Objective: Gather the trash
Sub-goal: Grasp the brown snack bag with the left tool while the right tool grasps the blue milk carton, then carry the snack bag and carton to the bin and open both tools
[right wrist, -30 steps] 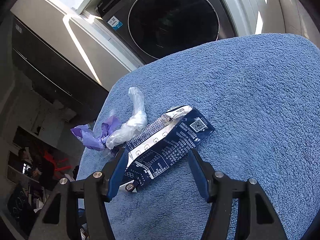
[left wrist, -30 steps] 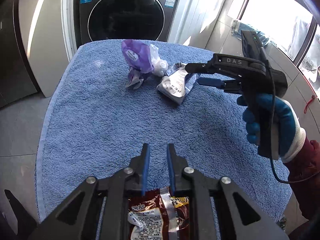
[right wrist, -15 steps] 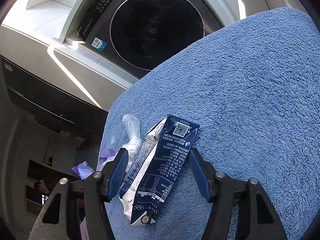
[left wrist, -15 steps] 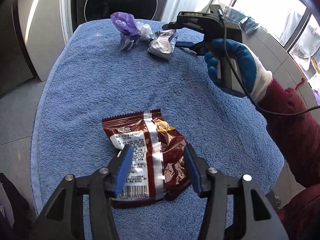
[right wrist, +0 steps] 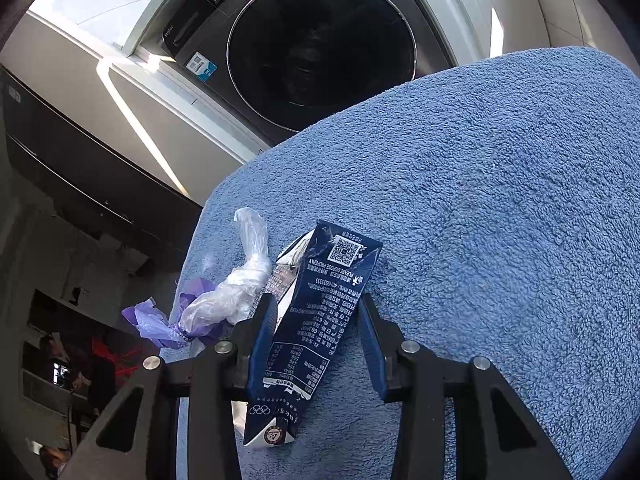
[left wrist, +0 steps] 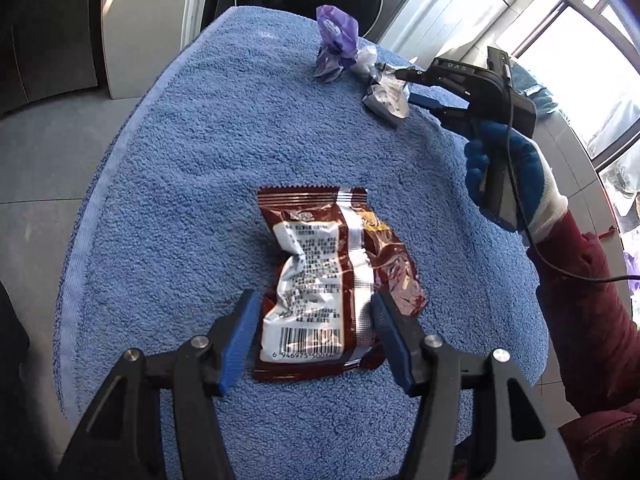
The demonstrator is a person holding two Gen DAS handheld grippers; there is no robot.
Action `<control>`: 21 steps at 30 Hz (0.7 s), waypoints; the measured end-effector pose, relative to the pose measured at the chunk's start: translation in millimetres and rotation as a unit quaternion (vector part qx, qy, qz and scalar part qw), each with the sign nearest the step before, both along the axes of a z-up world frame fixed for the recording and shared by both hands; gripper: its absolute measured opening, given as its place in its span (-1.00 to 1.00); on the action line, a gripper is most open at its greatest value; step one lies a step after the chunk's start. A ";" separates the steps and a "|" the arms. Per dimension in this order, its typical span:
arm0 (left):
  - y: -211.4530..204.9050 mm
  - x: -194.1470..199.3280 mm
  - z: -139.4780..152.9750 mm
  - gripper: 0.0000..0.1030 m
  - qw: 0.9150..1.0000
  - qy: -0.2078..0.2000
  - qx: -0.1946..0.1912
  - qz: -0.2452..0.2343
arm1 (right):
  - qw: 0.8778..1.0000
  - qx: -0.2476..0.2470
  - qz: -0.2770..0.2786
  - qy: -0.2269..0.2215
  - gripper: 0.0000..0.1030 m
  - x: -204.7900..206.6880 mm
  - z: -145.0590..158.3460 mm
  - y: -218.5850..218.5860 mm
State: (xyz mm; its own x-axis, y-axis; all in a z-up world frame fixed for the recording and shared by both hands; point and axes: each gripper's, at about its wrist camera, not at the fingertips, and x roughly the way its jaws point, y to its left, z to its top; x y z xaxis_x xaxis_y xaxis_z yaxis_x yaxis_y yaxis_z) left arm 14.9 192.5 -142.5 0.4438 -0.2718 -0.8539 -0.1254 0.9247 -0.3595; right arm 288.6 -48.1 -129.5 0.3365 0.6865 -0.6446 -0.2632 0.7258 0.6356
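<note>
Here, R gripper (right wrist: 316, 332), jaws just closing, straddles flattened navy milk carton (right wrist: 320, 312) on blue terry towel (right wrist: 500, 220); not yet pinched. L gripper (left wrist: 314, 326), just widened, brackets crinkled brown snack wrapper (left wrist: 332, 280), unheld. Centre pads w/ carton before squeezing.

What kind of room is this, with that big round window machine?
Probably a laundry room or a balcony at home. That machine is a washer with a round door. There's a big window letting in sun, and trash lying on a blue towel.
</note>
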 end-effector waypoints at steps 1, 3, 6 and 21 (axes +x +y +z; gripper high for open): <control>-2.2 4.3 -2.7 0.10 1.000 0.006 -0.002 -0.001 | 1.000 0.006 0.002 0.000 -0.29 -1.0 0.2 -1.1; -8.7 12.8 -4.8 0.08 1.000 0.003 0.006 -0.009 | 1.000 0.019 0.004 -0.003 -0.32 -4.1 2.5 -6.0; -22.0 20.7 -4.3 0.01 0.999 -0.005 0.020 -0.030 | 0.999 0.034 0.014 -0.016 -0.36 -11.3 8.7 -15.4; -37.5 23.5 12.0 -0.60 0.998 -0.038 0.027 -0.034 | 0.996 0.063 0.028 -0.053 -0.90 -60.7 32.2 -75.5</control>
State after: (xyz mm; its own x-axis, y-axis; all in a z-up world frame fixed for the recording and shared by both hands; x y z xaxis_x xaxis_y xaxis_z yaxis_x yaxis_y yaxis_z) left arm 38.4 155.0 -130.5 0.4896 -0.2580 -0.8329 -0.0359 0.9484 -0.3149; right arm 228.0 -123.6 -97.2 0.3582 0.7787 -0.5150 -0.3714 0.6250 0.6867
